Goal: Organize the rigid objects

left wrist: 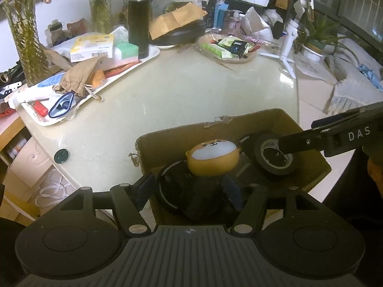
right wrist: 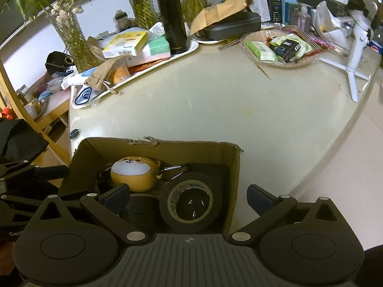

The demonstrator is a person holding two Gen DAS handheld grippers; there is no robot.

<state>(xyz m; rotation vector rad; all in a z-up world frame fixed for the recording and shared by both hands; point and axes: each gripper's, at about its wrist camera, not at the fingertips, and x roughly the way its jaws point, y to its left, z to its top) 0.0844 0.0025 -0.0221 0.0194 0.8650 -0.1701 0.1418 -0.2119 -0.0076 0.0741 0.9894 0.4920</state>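
An open cardboard box [left wrist: 215, 129] [right wrist: 179, 150] stands at the table's near edge. Inside lie an orange dog-face case [left wrist: 213, 155] [right wrist: 136, 172] with a carabiner [right wrist: 174, 171], a black tape roll [left wrist: 261, 157] [right wrist: 189, 224] and a dark round object [left wrist: 182, 191] [right wrist: 141, 205]. My left gripper [left wrist: 189, 191] hangs open over the box's left part, its pads short of the orange case and touching nothing. My right gripper [right wrist: 188, 197] is open wide above the tape roll, one finger inside the box and the other outside its right wall. It holds nothing.
A white tray [left wrist: 148, 57] at the back left carries boxes, a paper bag and a tall black flask [left wrist: 138, 16]. A basket of packets [left wrist: 227, 47] and a white tripod [left wrist: 287, 43] stand at the back. A dark green cap [left wrist: 61, 156] lies near the table's left edge.
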